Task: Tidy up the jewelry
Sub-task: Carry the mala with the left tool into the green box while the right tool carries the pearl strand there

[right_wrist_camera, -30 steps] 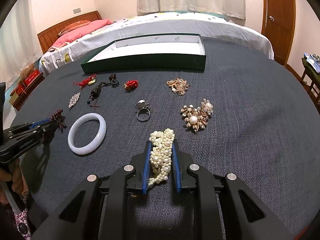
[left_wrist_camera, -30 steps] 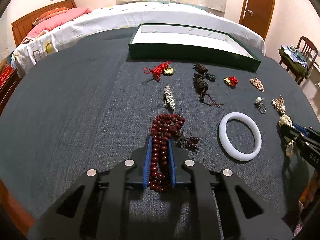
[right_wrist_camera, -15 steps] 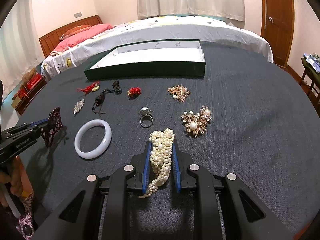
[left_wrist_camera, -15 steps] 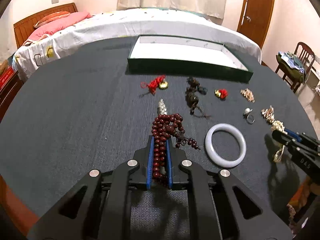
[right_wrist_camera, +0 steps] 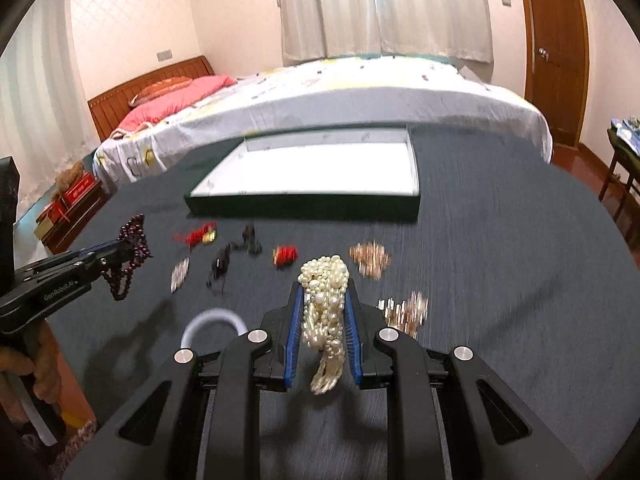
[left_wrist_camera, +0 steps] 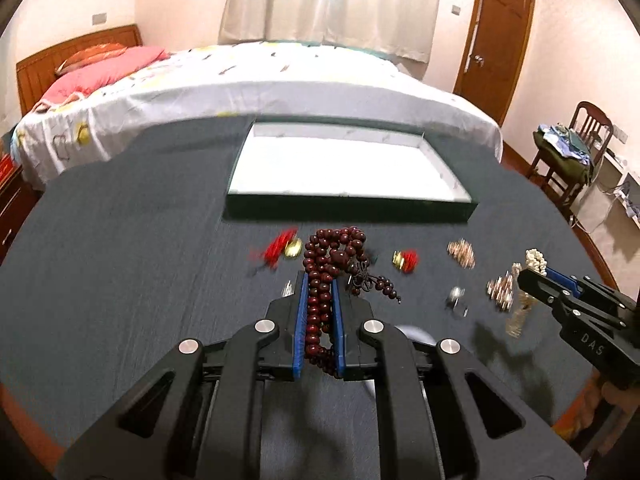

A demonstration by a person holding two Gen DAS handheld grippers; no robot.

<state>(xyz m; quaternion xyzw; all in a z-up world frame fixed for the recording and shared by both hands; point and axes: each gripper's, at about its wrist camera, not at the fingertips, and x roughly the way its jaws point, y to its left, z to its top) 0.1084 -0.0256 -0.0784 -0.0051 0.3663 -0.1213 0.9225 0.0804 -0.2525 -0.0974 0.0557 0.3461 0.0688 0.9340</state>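
Left claw [left_wrist_camera: 319,280] is clamped on the dark red bead strand [left_wrist_camera: 334,250]; right claw [right_wrist_camera: 322,294] is clamped on the pearl strand [right_wrist_camera: 325,280]. Green tray [right_wrist_camera: 304,210] lies ahead of both on the bench [right_wrist_camera: 500,260].

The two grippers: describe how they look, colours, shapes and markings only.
Both the left gripper and the right gripper are matte black, with angular linkage arms, round silver pivot bolts and blue ribbed finger pads. From the side, the left one bears white "GenRobot.AI" lettering and the right one "DAS". No cables show.
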